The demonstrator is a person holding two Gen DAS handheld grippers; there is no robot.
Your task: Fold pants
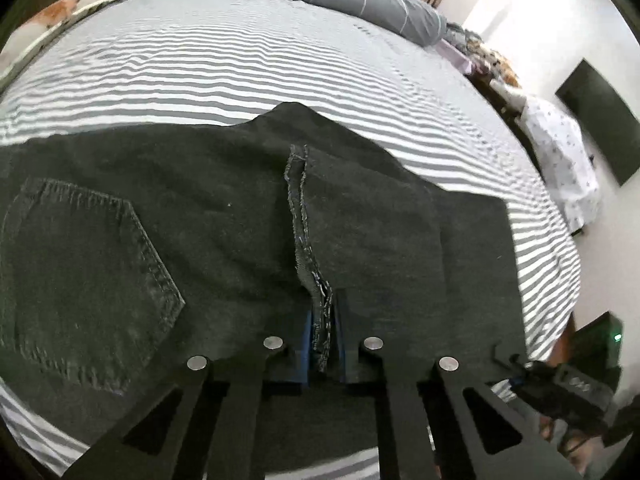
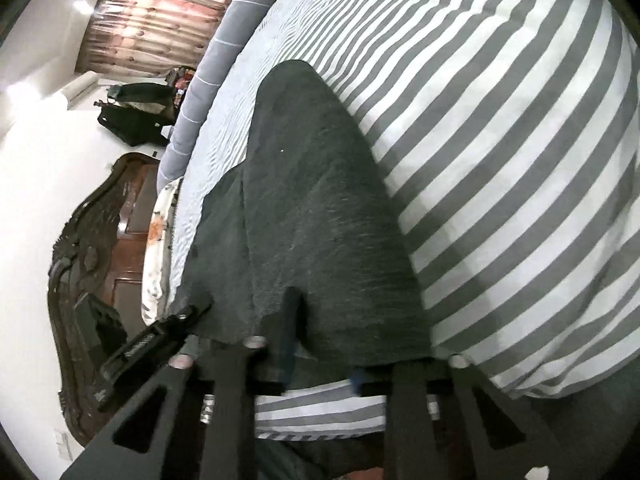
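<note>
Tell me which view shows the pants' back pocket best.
The left wrist view: the back pocket lies flat and fully visible on the black pants, stitching clear, left of the left gripper. The right wrist view shows only plain dark fabric, no pocket.

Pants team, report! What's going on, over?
Left gripper shut on pants hem. Right gripper pinching pants edge. Pants lie on striped bed. Nothing in the way.
</note>
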